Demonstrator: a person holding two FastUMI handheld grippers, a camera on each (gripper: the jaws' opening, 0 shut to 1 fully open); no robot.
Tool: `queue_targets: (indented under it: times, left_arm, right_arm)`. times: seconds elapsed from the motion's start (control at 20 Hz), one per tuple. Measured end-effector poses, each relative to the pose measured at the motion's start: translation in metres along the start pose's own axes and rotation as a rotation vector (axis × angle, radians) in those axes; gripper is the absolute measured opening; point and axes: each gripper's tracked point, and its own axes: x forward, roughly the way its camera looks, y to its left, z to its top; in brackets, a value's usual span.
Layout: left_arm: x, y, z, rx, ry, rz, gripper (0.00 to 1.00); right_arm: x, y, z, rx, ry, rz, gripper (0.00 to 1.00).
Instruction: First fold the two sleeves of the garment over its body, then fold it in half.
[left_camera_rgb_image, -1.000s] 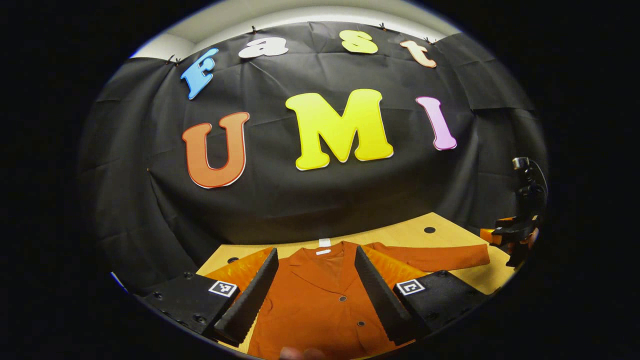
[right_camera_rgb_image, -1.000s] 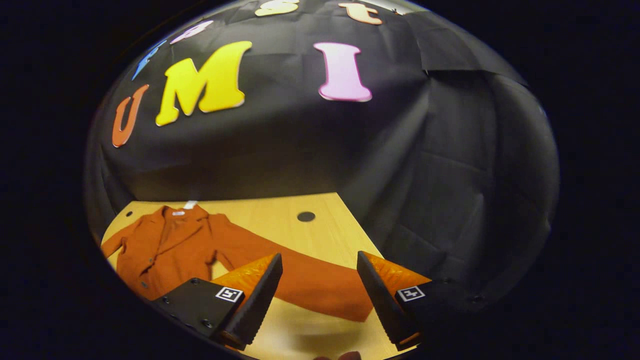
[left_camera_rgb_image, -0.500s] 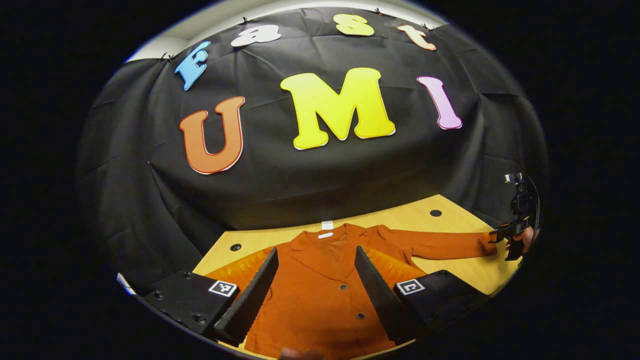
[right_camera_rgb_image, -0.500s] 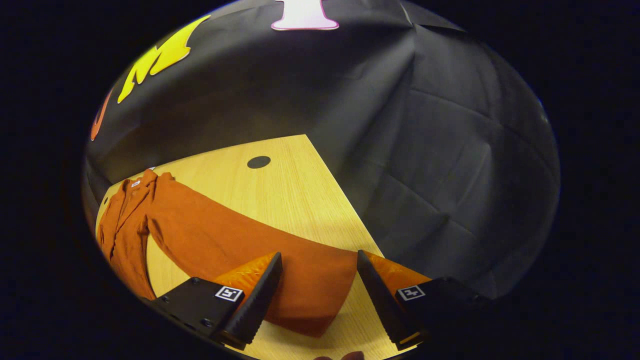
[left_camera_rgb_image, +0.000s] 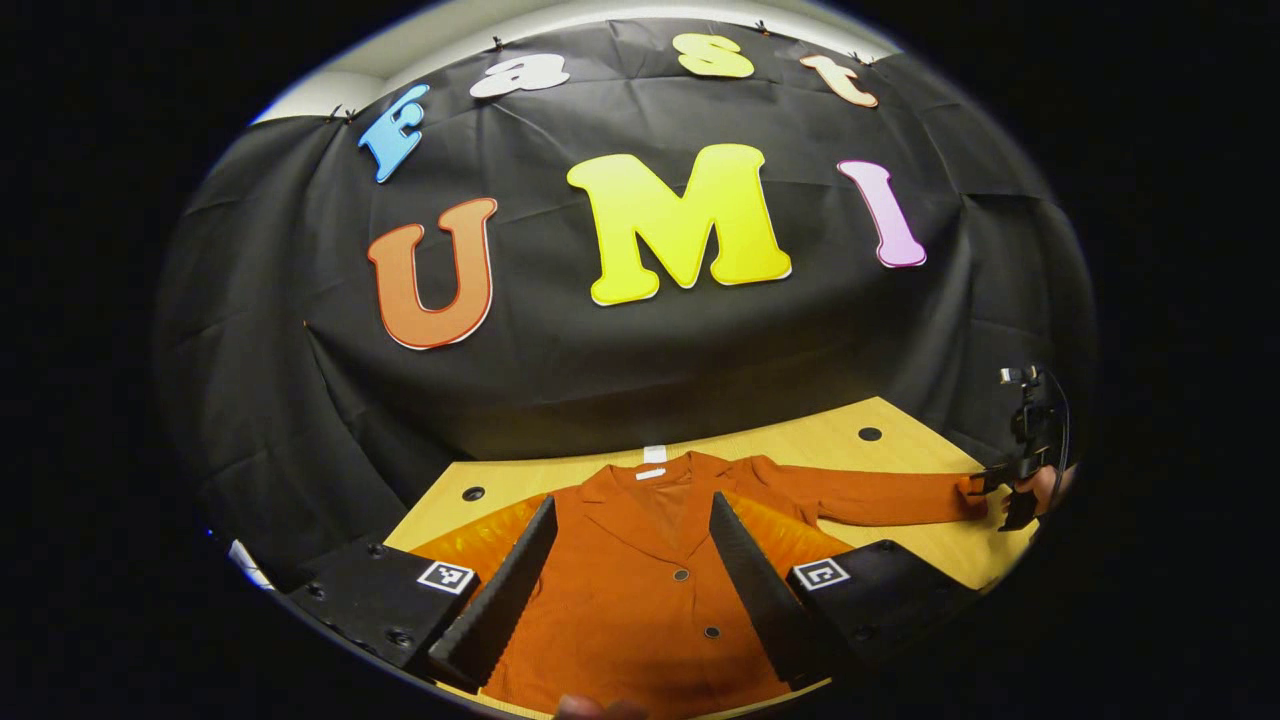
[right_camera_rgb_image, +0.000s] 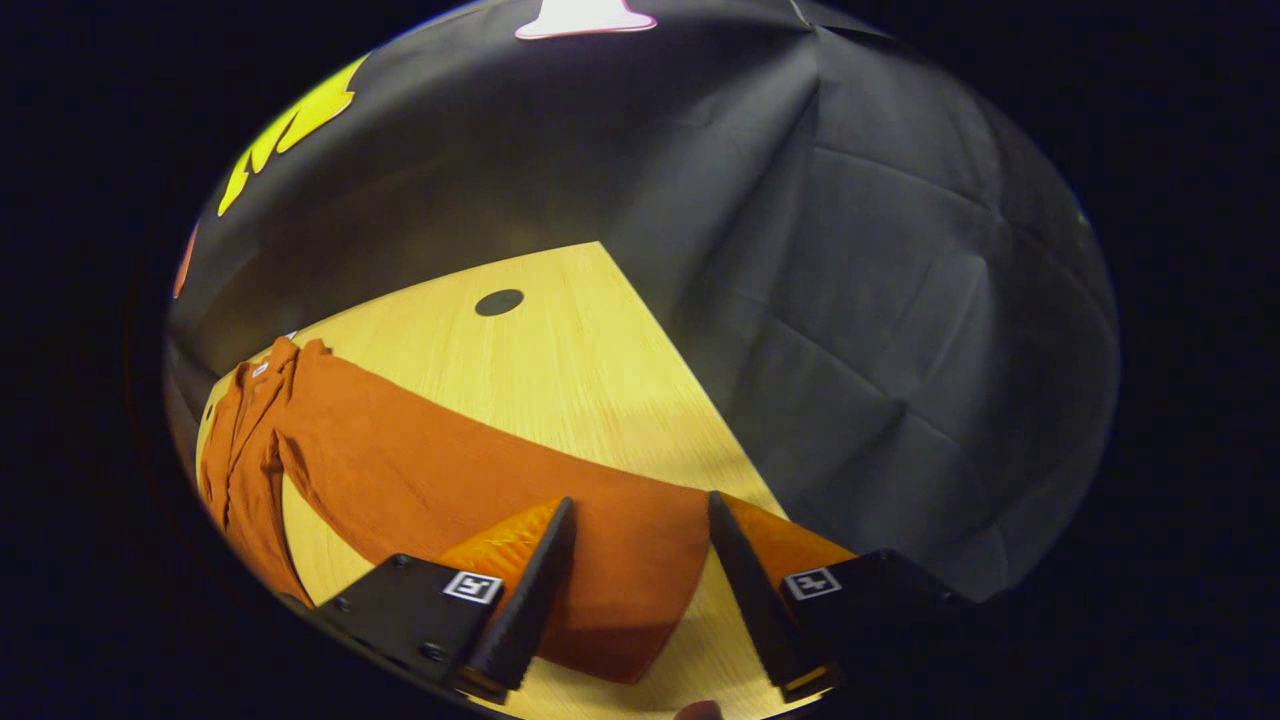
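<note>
Left fingers: the left gripper (left_camera_rgb_image: 630, 590) has its fingers (left_camera_rgb_image: 500, 600) spread wide apart. They hang over the front of the jacket (left_camera_rgb_image: 640, 600) and hold nothing.
Jacket: it lies flat on the bench (left_camera_rgb_image: 800, 455), front side up, buttons showing, collar toward the wall.
Left sleeve: I cannot tell where it lies; the gripper hides that side.
Right sleeve: the right sleeve (right_camera_rgb_image: 450, 480) is stretched straight out to the side across the bench. It is not folded yet.
Right fingers: the right gripper (right_camera_rgb_image: 635, 590) has its fingers (right_camera_rgb_image: 530, 590) open, one on each side of the sleeve end (right_camera_rgb_image: 630, 590). They look low and close to the cloth, but they do not pinch it yet. In the left gripper view it (left_camera_rgb_image: 995, 490) sits at the cuff, far to the right.
Done: nothing is folded, as far as I can see.
Left to do: grab the cuff, fold this sleeve over the body, fold the other sleeve, then fold the jacket in half.
Boxes or bins: none.
</note>
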Motion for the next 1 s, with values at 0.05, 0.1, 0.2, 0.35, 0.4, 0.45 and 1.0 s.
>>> queue_targets:
  times: [0.05,0.1,0.2,0.35,0.4,0.45,1.0]
  left_arm:
    - [-0.001,0.001,-0.001,-0.001,0.001,-0.001,0.99]
    - [-0.001,0.002,-0.001,-0.004,-0.001,-0.004,0.99]
    - [-0.003,0.009,-0.002,-0.005,-0.006,0.005,0.99]
    - [-0.006,0.026,-0.007,-0.006,-0.005,0.025,0.99]
    - [-0.006,0.031,-0.008,-0.012,-0.004,0.033,0.99]
    - [-0.005,0.037,-0.011,-0.020,0.001,0.039,0.99]
    - [-0.010,0.089,-0.022,-0.103,-0.040,0.068,0.99]
  right_arm:
    - [0.001,0.008,0.000,0.005,0.001,0.031,0.78]
    - [0.000,0.018,0.000,0.018,0.006,0.055,0.55]
    - [0.001,0.016,0.000,0.013,0.028,0.046,0.09]
    - [-0.009,0.017,0.011,0.026,0.033,0.039,0.09]
    - [-0.014,0.015,0.020,0.026,0.014,0.030,0.09]
    - [-0.021,0.019,0.030,0.029,-0.009,0.027,0.01]
    - [-0.109,0.124,0.159,0.000,-0.197,0.071,0.00]
